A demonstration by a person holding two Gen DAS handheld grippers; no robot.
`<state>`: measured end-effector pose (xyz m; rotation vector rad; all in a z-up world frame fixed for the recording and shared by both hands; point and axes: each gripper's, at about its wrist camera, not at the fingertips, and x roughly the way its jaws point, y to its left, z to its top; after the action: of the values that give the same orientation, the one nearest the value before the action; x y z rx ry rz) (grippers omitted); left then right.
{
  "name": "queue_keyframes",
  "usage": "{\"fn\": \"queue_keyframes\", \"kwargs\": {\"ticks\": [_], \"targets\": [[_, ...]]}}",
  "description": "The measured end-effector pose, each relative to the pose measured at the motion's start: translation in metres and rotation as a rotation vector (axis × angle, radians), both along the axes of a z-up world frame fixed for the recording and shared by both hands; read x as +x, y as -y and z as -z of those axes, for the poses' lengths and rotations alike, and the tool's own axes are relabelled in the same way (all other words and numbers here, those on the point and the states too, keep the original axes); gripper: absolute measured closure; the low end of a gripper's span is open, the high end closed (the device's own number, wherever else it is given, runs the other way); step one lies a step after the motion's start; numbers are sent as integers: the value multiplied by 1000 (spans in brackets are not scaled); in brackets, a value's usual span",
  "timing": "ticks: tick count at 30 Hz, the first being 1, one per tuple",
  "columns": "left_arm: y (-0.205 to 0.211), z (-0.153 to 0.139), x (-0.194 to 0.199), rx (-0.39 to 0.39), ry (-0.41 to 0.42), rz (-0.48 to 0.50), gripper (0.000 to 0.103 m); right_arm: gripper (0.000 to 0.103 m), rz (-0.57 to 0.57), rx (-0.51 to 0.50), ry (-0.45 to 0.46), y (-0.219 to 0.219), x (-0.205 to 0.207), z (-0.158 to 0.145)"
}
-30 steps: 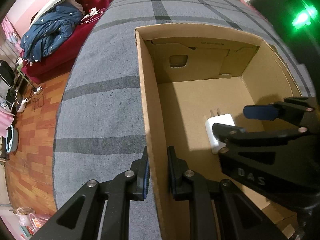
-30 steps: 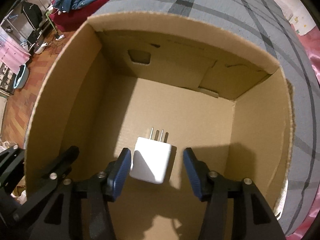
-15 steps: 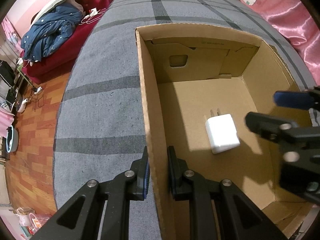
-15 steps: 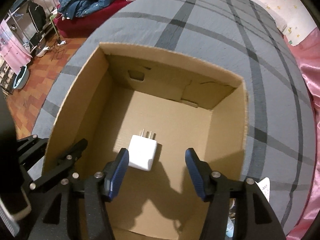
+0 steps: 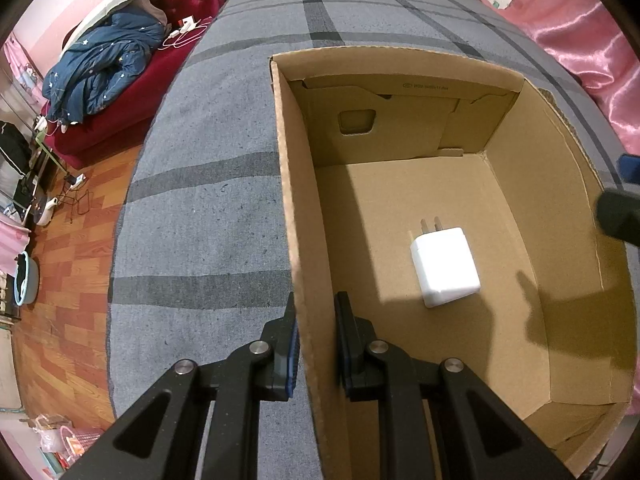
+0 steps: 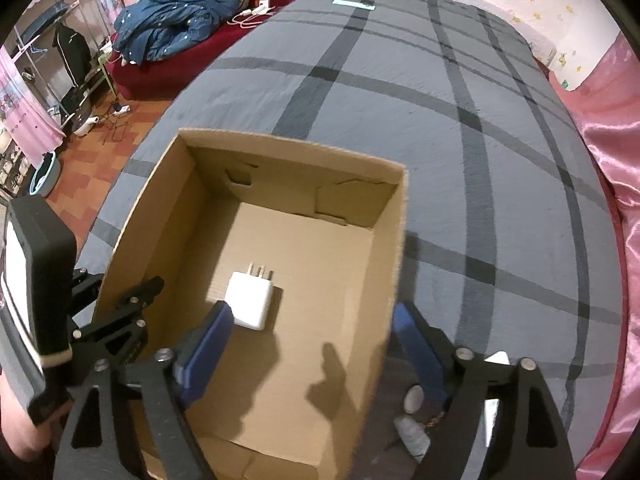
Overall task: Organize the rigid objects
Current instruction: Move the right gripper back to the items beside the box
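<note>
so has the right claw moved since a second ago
Yes. The right claw has risen away from the white charger on the cardboard box floor, jaws opening, nothing between them.

The left gripper (image 5: 316, 344) is a matte black, faintly speckled frame. Two flat black links run to each finger, with long triangular cut-outs, pinned by round silver screws. Its fingers (image 5: 352, 344) are black, each faced with a thin blue pad along the inner edge.

The right gripper (image 6: 312, 344) has the same build: black links with triangular cut-outs, silver screw heads at the joints, and broad dark blue pads (image 6: 208, 344) on the fingers. They look blurred in its own view.

From the right wrist view, the left unit carries a boxy black housing (image 6: 48, 280) with a pale face at its edge.
</note>
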<state>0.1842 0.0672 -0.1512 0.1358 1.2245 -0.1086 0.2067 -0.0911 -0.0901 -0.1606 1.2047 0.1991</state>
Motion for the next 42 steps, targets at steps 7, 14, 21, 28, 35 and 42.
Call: {"fn": "queue_keyframes", "kwargs": {"ticks": [7, 14, 21, 28, 35, 42], "targets": [[1, -1, -1, 3, -1, 0, 85, 3, 12, -19, 25, 34, -6, -12], [1, 0, -1, 4, -1, 1, 85, 2, 66, -44, 19, 79, -8, -12], [1, 0, -1, 7, 0, 2, 85, 0, 131, -75, 6, 126, -8, 3], [1, 0, -1, 9, 0, 4, 85, 0, 217, -61, -22, 176, -10, 24], [2, -1, -1, 16, 1, 6, 85, 0, 280, -61, -47, 213, -12, 55], [3, -1, -1, 21, 2, 8, 85, 0, 316, -58, -82, 239, -16, 85]]}}
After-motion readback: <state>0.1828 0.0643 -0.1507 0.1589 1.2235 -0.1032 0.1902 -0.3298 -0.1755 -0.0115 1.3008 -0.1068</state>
